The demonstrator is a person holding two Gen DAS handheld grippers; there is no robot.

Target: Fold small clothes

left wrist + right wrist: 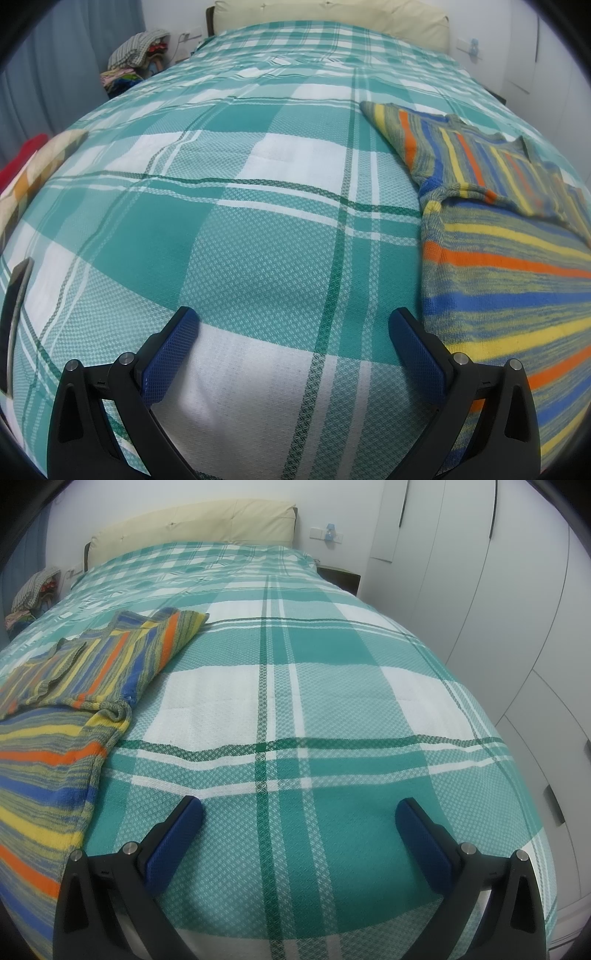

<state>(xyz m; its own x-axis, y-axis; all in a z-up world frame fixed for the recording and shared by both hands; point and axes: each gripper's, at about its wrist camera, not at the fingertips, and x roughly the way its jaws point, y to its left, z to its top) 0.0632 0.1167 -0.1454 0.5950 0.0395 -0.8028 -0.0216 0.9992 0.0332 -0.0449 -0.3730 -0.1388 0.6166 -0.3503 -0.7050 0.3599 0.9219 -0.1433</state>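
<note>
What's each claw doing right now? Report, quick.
Left claw: open, holding nothing, over the bedsheet beside the striped sweater.
Right claw: open, holding nothing, over the bedsheet.

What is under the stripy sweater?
The stripy sweater lies flat on the green and white checked bedspread, which shows all around it. Its sleeves are folded on top of its body. Anything hidden beneath the sweater itself cannot be seen.

A home bedroom: a bed [258, 229] under a teal-and-white plaid woven cover, with a cream padded headboard [192, 520] against the white wall. White wardrobe doors [517, 590] stand alongside, and piled clothes [136, 55] sit by grey-blue curtains [55, 66].
</note>
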